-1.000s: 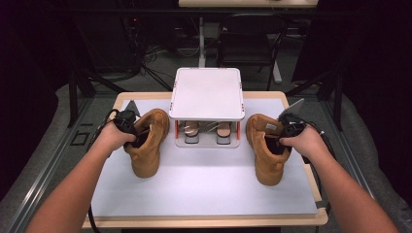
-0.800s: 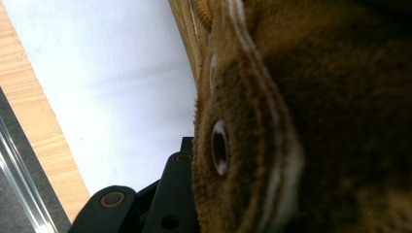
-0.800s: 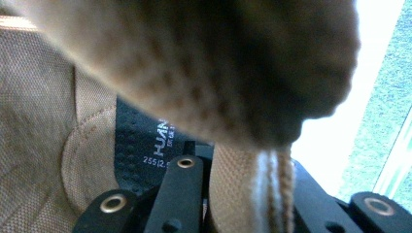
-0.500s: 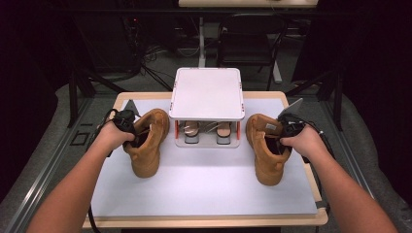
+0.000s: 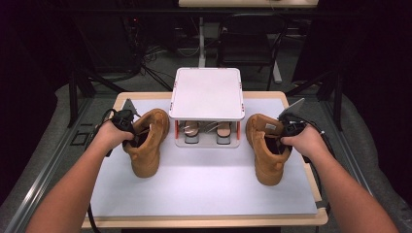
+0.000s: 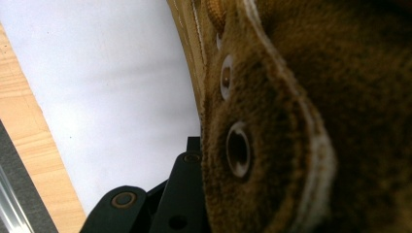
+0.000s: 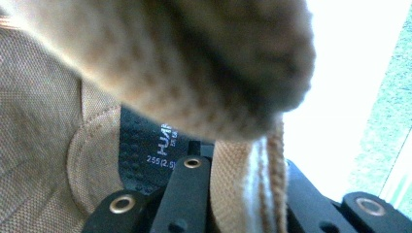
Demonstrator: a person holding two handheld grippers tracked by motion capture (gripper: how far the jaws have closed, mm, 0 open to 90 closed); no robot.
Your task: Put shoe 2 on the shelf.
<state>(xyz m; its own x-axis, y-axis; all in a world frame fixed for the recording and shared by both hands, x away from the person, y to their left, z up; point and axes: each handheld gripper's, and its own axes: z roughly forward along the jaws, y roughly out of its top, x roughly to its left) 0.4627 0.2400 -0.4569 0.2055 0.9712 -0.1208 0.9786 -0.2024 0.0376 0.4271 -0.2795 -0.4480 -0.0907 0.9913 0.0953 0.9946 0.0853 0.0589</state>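
We hold two tan boots, one on each side of the white shoe rack [image 5: 206, 92], which stands at the far middle of the table [image 5: 204, 179]. The left boot [image 5: 145, 145] stands just left of the rack, and the right boot [image 5: 266, 148] just right of it; both have their toes pointing towards us.

The left gripper [image 5: 127, 127] has just been closing, and its jaws are now clamped on the collar of the left boot, near the eyelets [image 6: 238, 148]. The right gripper [image 5: 286, 130] has closed the same way, and its jaws pinch the top edge of the right boot, close to the lace [image 7: 252, 194].

We judge that the step in hand is to secure both boots before lifting them. To do it well, we should keep the grip firm on the thick collar, because soft leather can slip, and lift both hands straight up and evenly, so that the heavy soles do not swing against the rack.

We count two boots, two grippers, one rack, and one pair of shoes [image 5: 206, 131] on the lower shelf of the rack
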